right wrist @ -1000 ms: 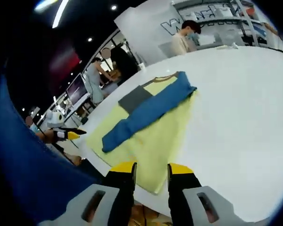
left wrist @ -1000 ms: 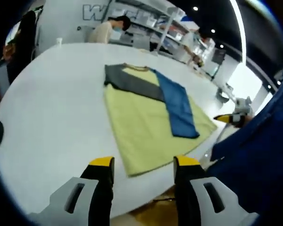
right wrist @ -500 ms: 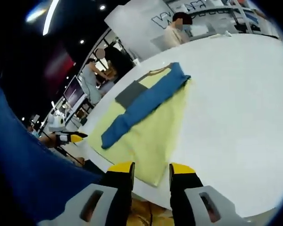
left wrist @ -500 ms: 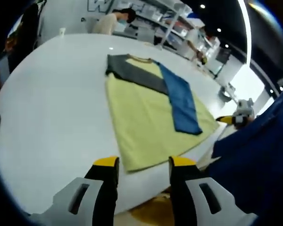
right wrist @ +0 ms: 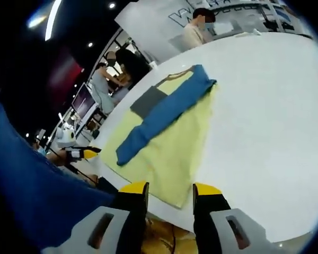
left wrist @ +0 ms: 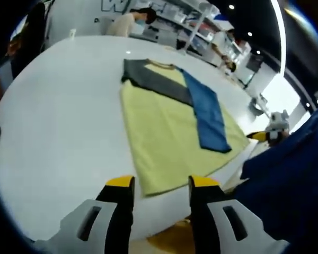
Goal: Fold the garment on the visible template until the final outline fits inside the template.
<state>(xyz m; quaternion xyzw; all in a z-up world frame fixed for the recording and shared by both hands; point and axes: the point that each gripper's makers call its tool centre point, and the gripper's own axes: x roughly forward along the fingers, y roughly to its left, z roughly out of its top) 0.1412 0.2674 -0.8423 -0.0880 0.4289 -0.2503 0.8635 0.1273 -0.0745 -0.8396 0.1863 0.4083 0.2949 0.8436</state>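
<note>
White and wide, the table (left wrist: 53,121) carries one garment (left wrist: 164,137) laid flat, with shelving and people standing at the far side of the room.

Nearest in the left gripper view, the left tongs (left wrist: 155,182) stand parted with nothing between the jaws, the yellow tips just short of the garment's near hem. Compared with a second ago the hem sits closer to the tips and more squarely between them. In the right gripper view the right tongs (right wrist: 169,188) are likewise parted and empty, and the hem corner now lies just ahead of them, nearer than before.

Beyond, the yellow garment body has its blue sleeve (left wrist: 208,114) and grey sleeve (left wrist: 156,84) folded in across it, unmoved. Likely both tongs are closing on the bottom hem, to lift it toward the collar (left wrist: 160,64). No template outline can be made out.
</note>
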